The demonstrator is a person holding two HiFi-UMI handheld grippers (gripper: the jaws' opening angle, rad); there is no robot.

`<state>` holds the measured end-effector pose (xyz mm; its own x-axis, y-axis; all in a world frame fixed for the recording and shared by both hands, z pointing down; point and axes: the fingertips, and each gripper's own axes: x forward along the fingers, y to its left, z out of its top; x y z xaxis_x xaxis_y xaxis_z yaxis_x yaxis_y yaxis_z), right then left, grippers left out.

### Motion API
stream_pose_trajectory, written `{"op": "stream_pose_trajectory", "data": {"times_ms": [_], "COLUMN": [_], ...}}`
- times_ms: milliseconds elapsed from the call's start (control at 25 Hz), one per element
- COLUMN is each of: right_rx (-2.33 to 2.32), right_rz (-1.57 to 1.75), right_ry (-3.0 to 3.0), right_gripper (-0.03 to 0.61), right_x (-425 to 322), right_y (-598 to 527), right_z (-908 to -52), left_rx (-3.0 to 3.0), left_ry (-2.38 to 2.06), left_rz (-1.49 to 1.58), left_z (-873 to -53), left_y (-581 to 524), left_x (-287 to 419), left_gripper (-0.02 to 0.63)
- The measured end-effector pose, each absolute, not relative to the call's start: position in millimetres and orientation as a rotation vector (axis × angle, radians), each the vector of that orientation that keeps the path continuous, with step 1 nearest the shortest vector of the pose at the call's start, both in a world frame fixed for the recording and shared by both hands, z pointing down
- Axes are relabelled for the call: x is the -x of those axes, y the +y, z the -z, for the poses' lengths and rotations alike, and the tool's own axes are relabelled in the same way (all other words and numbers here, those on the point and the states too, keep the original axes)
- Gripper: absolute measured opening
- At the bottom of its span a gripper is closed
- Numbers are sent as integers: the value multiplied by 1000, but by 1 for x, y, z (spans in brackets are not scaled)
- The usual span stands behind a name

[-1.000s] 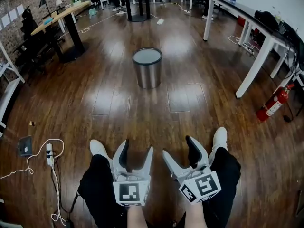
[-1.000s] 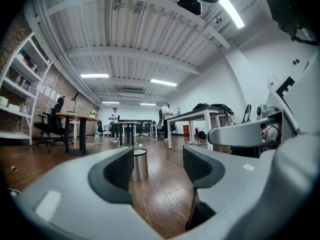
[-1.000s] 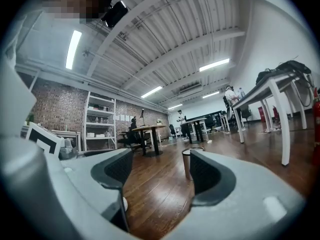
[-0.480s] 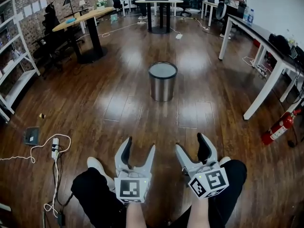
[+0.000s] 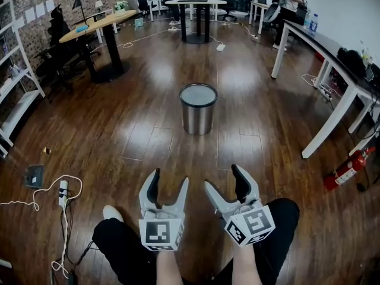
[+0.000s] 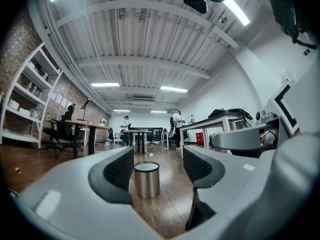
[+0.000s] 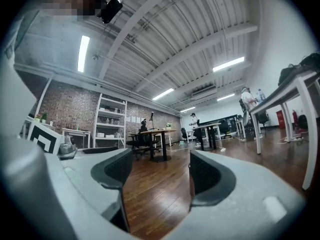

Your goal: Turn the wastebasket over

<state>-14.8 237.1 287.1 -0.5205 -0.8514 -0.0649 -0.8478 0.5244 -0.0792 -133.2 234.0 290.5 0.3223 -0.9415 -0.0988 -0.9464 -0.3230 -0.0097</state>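
Observation:
A round metal wastebasket point(image 5: 198, 108) stands upright on the wooden floor, some way ahead of me, its top face flat and grey. In the left gripper view the wastebasket point(image 6: 146, 179) shows far off between the jaws. My left gripper point(image 5: 168, 184) is open and empty, held low in front of me. To its right my right gripper point(image 5: 226, 181) is open too, with nothing between its jaws. In the right gripper view the right gripper point(image 7: 159, 174) frames only bare floor; the wastebasket is not seen there.
A white desk point(image 5: 332, 58) runs along the right, with a red fire extinguisher point(image 5: 349, 166) by its near leg. A round wooden table point(image 5: 98, 25) and chairs stand at the back left. A power strip and cables point(image 5: 62, 193) lie on the floor at my left. People stand far back.
Both grippers have risen and moved forward together, still open. The view has shifted, with the wastebasket a little nearer and more central than a second ago.

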Motion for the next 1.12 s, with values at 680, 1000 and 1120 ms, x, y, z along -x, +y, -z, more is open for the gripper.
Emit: {"op": "stream_pose_trajectory", "data": {"times_ms": [680,1000,1120], "right_rx": [1431,1396,1376], "right_rz": [113,82,57], "right_ry": [2772,2791,2801], "right_gripper": [348,348,348], "right_x": [-23,-43,-52], "right_y": [78,21,3], "right_z": [-318,-307,-300], "left_rx": [2468,2462,2441], "left_ry": [1932,1924,1931], "left_rz": [-60,-23,-41], "left_z": [-328,-322,-312], "left_y": [89,31,14], "left_x": [108,88,78], "left_gripper": [324,324,322]}}
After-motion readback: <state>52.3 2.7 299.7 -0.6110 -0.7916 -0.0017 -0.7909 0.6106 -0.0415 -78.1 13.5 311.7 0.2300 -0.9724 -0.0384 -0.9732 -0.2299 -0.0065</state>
